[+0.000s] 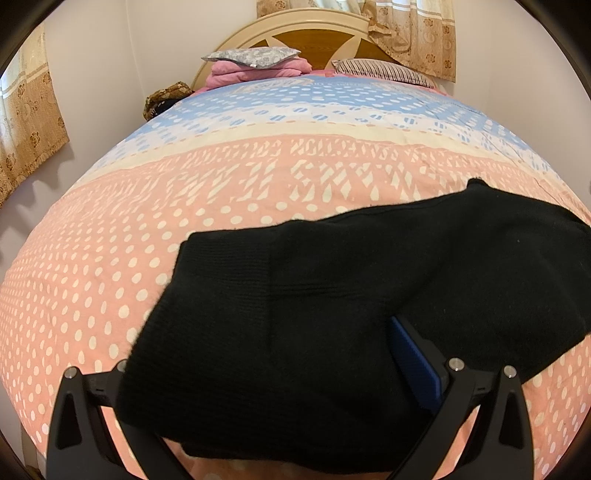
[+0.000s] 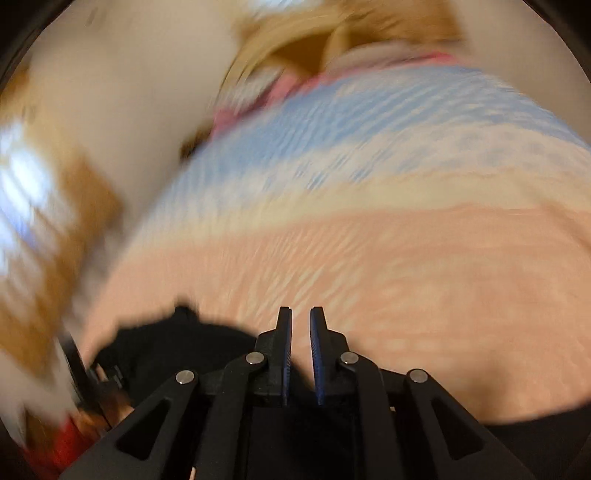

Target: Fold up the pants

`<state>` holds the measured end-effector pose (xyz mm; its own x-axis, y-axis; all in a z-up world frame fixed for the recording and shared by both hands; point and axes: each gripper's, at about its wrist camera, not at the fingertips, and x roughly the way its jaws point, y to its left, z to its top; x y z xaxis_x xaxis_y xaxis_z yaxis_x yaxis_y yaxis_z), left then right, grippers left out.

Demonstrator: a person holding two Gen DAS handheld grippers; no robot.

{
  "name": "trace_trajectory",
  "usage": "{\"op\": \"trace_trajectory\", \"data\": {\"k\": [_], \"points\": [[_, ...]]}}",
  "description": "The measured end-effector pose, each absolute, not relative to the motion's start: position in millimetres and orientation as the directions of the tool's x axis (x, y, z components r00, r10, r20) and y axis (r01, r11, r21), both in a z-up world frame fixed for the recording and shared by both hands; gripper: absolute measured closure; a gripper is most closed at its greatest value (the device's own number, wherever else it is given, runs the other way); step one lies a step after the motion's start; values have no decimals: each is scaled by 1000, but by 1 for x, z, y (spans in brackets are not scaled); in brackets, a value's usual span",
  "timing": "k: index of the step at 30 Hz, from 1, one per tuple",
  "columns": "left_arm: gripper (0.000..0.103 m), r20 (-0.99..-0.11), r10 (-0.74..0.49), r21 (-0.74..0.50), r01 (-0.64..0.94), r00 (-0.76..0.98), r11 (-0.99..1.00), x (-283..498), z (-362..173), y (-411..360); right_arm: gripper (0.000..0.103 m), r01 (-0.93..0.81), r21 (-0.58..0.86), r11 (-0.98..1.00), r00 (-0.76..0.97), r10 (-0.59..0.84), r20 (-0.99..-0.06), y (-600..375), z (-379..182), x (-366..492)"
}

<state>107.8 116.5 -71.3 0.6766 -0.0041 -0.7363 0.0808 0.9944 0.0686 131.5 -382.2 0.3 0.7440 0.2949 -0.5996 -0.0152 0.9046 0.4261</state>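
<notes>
The black pants (image 1: 332, 288) lie folded on the pink dotted bedspread (image 1: 110, 258) near its front edge. In the left wrist view my left gripper (image 1: 266, 354) stands wide open over them; the cloth drapes over the left finger and hides it, and the right finger's blue pad (image 1: 413, 362) shows against the fabric. The right wrist view is blurred by motion. There my right gripper (image 2: 300, 321) is nearly shut with a narrow gap and nothing between the fingers, above the bedspread (image 2: 406, 277). The pants (image 2: 166, 347) show to its lower left.
Folded pink blankets and a grey pillow (image 1: 255, 62) lie at the wooden headboard (image 1: 314, 33), a striped pillow (image 1: 384, 70) to the right. Patterned curtains (image 1: 33, 122) hang at the left and upper right. My left gripper appears blurred at the right wrist view's lower left (image 2: 85, 373).
</notes>
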Motion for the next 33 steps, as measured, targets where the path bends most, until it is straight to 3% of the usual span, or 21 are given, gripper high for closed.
{"op": "trace_trajectory", "data": {"k": [4,8,10,14,18,22,26,30,33], "points": [[0,-747,-7,66,85,665,994,119,-70,120,93,158,371,915,789,109,-605,-424,-1,57],[0,-771,-23,34,78,636,996,132,-69,129,93,278,426,861,775,61,-629,-438,-36,-15],[0,-774,-34,12,69,633,998,130,-64,132,93,299,502,812,779,96,-619,-441,-55,-39],[0,-676,-37,56,101,736,993,98,-33,133,93,296,562,772,796,126,-592,-432,-75,-55],[0,-629,-33,-42,8,777,999,79,-9,177,93,271,608,746,820,152,-552,-427,-82,-50],[0,-648,-8,-144,-112,761,983,73,-17,224,93,227,634,739,829,195,-524,-419,-82,-36],[0,-663,-137,-289,-83,736,954,74,-39,228,93,203,629,751,822,218,-526,-406,-83,-29],[0,-738,-173,-275,-58,652,960,85,-66,196,93,211,643,736,818,226,-528,-404,-87,-29],[0,-731,-132,-237,-68,670,969,76,-70,180,93,220,649,728,818,226,-530,-407,-90,-33]]}}
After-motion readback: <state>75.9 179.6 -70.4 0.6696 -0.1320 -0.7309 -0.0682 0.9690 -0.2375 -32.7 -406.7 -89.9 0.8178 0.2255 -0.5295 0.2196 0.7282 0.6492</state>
